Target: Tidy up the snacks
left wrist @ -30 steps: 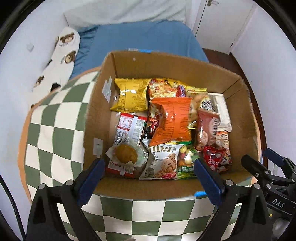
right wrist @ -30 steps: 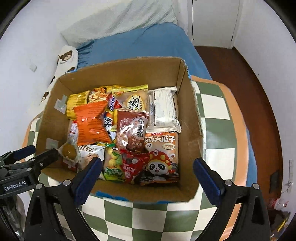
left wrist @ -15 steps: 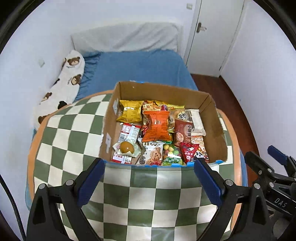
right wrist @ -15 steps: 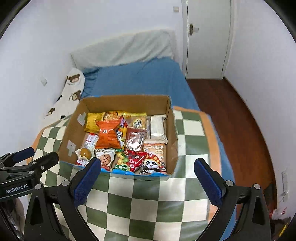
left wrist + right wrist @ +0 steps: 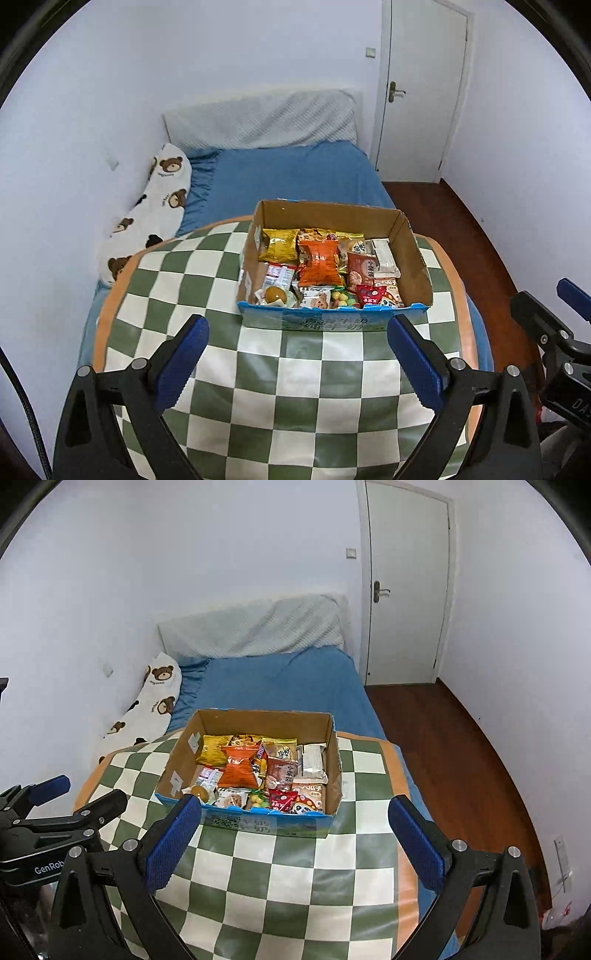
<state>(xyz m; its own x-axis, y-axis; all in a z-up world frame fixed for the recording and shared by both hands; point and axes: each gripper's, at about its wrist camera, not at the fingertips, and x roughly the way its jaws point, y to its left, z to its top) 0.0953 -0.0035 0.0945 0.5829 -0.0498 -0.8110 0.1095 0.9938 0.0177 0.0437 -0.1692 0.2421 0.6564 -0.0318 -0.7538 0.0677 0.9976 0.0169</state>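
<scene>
Cardboard snack box (image 5: 413,254), brown w/ a blue printed front edge, is seen at centre frame in both wrist views, set on a green-and-white checked cloth (image 5: 303,398) w/ an orange border. The box is packed w/ snack packets: an orange crinkled bag (image 5: 320,260) sits mid-box, a gold foil bag (image 5: 279,244) at its upper left, a reddish-brown pouch (image 5: 361,268) to its right, a white wrapped bar (image 5: 384,254) by the right wall, and a clear-wrapped brown bun (image 5: 275,294) at the lower left corner.

Left gripper (image 5: 297,363), black w/ blue pads, is shown at bottom of its own frame, fingers spread wide, nothing held, short of the box's front edge. Right gripper (image 5: 293,842) is likewise spread wide and empty at bottom of its frame; box sits between and above its pads. Each gripper is also glimpsed at the side edge of the other's view.

Behind the cloth, upper centre, a blue-sheeted bed (image 5: 280,686) w/ a grey-white pillow (image 5: 255,629) is seen; a bear-print bolster (image 5: 155,210) lies at left, a white door (image 5: 406,587) at upper right, and dark wood floor (image 5: 450,746) at right.
</scene>
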